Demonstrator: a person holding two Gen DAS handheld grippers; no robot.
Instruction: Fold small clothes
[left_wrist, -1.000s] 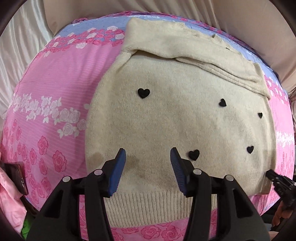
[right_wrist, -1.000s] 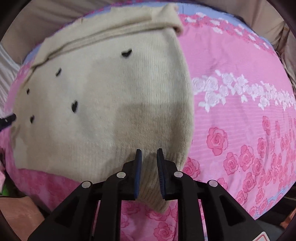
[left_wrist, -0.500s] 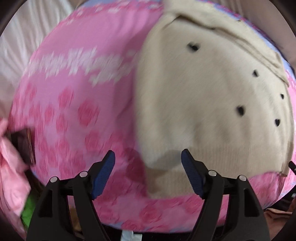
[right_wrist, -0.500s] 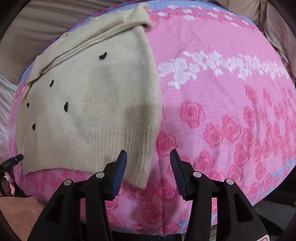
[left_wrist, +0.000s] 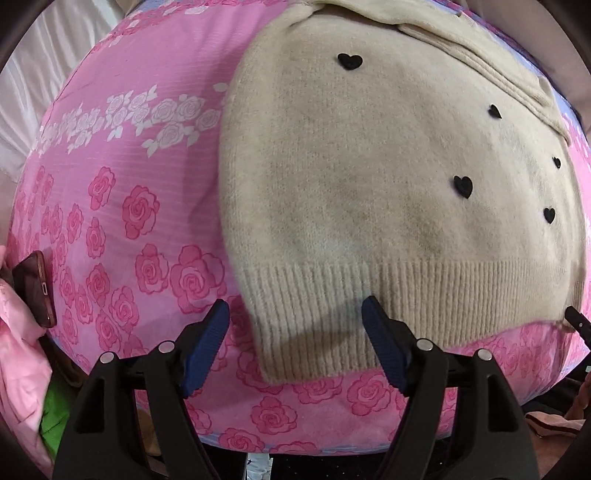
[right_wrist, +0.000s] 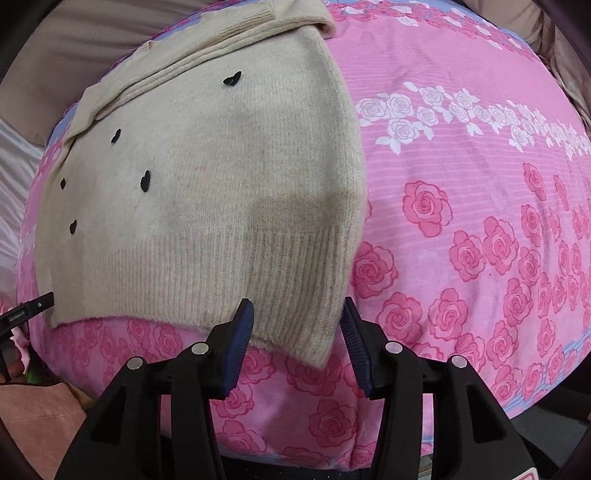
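A cream knit sweater (left_wrist: 369, 177) with small black hearts lies flat on a pink rose-print bedcover (left_wrist: 129, 166), its sleeves folded across the top. My left gripper (left_wrist: 295, 332) is open, its jaws on either side of the sweater's lower left hem corner. In the right wrist view the sweater (right_wrist: 221, 184) fills the left half. My right gripper (right_wrist: 297, 325) is open, its jaws on either side of the lower right hem corner. Neither gripper holds the cloth.
A phone in a dark case (left_wrist: 35, 288) lies at the bed's left edge beside pink cloth (left_wrist: 18, 369). The other gripper's tip shows at the right edge in the left view (left_wrist: 576, 321) and at the left edge in the right view (right_wrist: 26, 314). The bedcover (right_wrist: 480, 184) extends right.
My right gripper let go of the hem and opened, then moved back over the right corner. My left gripper shifted left from mid-hem to the left corner and opened wider.
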